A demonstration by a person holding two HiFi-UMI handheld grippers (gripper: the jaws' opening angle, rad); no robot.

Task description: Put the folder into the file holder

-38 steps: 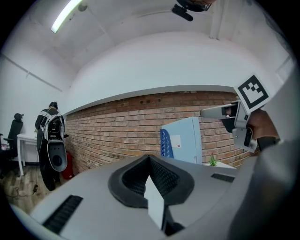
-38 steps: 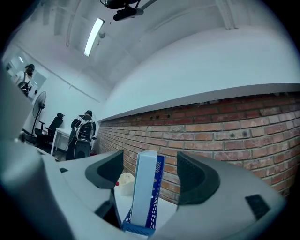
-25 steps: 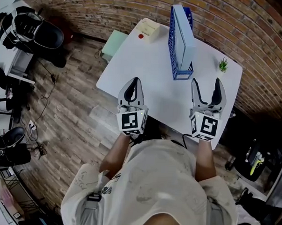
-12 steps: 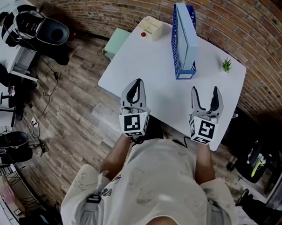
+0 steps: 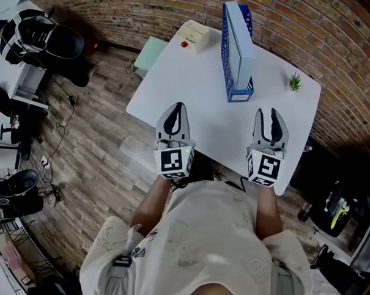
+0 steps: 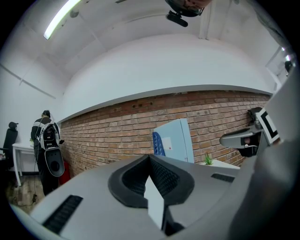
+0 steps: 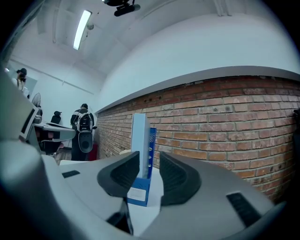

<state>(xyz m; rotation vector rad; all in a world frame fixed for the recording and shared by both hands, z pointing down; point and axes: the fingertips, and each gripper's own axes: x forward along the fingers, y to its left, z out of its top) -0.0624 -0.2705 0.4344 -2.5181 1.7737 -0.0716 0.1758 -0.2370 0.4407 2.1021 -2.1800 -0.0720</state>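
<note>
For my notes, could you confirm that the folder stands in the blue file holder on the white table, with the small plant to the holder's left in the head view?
Not quite: the plant stands to the right of the file holder, not its left, as the head view shows. The folder does stand in the holder on the white table.

- An office-like workroom: brick wall [image 5: 337, 34], plank floor [image 5: 93, 140], ceiling strip light [image 7: 80, 29]
- A white table [image 5: 193, 95] bears a blue file holder [image 5: 226, 54]; cables [image 5: 57, 132] trail across the floor
</note>
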